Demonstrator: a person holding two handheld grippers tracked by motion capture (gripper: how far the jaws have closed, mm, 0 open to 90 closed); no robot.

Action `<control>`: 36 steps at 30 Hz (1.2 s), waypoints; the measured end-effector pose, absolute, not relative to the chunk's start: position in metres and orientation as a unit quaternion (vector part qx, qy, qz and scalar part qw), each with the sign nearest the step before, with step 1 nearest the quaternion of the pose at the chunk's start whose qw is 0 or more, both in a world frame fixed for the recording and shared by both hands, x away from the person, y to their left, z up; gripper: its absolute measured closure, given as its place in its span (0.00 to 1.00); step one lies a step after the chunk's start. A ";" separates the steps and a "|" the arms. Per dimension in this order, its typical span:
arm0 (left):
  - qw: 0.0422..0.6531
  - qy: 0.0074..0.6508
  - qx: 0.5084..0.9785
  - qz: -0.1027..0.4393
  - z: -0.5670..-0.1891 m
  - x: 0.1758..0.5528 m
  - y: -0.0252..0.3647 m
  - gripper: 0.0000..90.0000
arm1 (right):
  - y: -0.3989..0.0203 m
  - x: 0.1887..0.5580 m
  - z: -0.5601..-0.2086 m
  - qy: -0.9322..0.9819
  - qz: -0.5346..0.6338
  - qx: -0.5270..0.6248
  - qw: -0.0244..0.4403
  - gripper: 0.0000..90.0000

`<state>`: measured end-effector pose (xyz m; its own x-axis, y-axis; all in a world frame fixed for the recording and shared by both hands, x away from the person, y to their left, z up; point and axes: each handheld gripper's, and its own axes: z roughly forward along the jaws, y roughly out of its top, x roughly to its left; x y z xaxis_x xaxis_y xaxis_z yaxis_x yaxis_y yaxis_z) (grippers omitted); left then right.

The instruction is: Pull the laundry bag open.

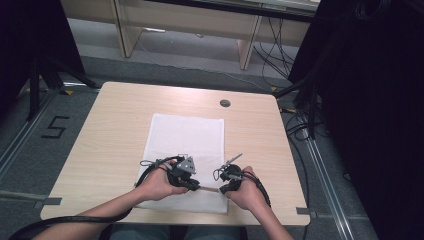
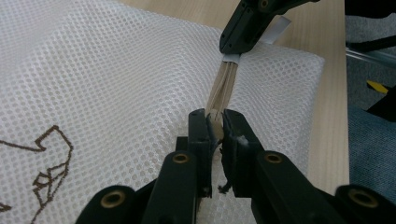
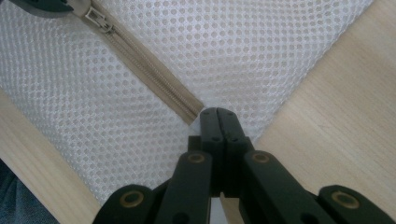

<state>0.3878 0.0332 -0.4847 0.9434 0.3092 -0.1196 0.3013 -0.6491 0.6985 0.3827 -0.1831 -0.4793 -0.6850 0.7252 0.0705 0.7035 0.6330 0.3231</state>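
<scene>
— Where the white mesh bag lies on the wooden table, which part of the frame is that?

— In the high view it fills the middle, running down to the table's lower edge. Both hands come in from the bottom and meet over the bag's lower end.

— What is the left gripper doing?

— In the left gripper view its jaws rise from the bottom centre and are clamped on one end of the beige zipper. The zipper runs up from there towards the upper right of that frame, where the other tool's dark jaws sit over it, touching a white tab.

— And the right gripper?

— Its jaws are pressed fully together in the lower centre of the right gripper view. The tips sit on the mesh right at the zipper's end, with bag fabric bunched there; whether any cloth is pinched between them, I cannot tell.

— Where is the slider?

— Upper left of that view, beside the other tool's dark jaw.
</scene>
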 end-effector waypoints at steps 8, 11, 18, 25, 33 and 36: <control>0.390 0.174 0.904 0.006 -0.479 0.389 0.040 0.91 | -0.181 0.383 -0.479 0.907 0.161 0.388 0.036 1.00; 0.386 0.182 0.904 0.008 -0.478 0.390 0.047 0.91 | -0.180 0.382 -0.479 0.906 0.157 0.392 0.036 1.00; 0.382 0.190 0.904 0.021 -0.471 0.387 0.071 0.91 | -0.180 0.383 -0.479 0.909 0.156 0.385 0.040 1.00; 0.370 0.226 0.901 0.038 -0.469 0.381 0.125 0.91 | -0.180 0.382 -0.479 0.909 0.156 0.385 0.042 1.00; 0.320 0.307 0.891 0.097 -0.475 0.368 0.220 0.91 | -0.177 0.381 -0.478 0.910 0.149 0.383 0.046 1.00; 0.324 0.319 0.888 0.073 -0.486 0.357 0.227 0.91 | -0.176 0.382 -0.478 0.911 0.143 0.383 0.048 1.00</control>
<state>0.3574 0.2274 -0.4856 0.7863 0.6130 -0.0776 0.5189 -0.5869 0.6216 0.3816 -0.1755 -0.4777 -0.7022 0.7116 0.0222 0.6844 0.6661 0.2964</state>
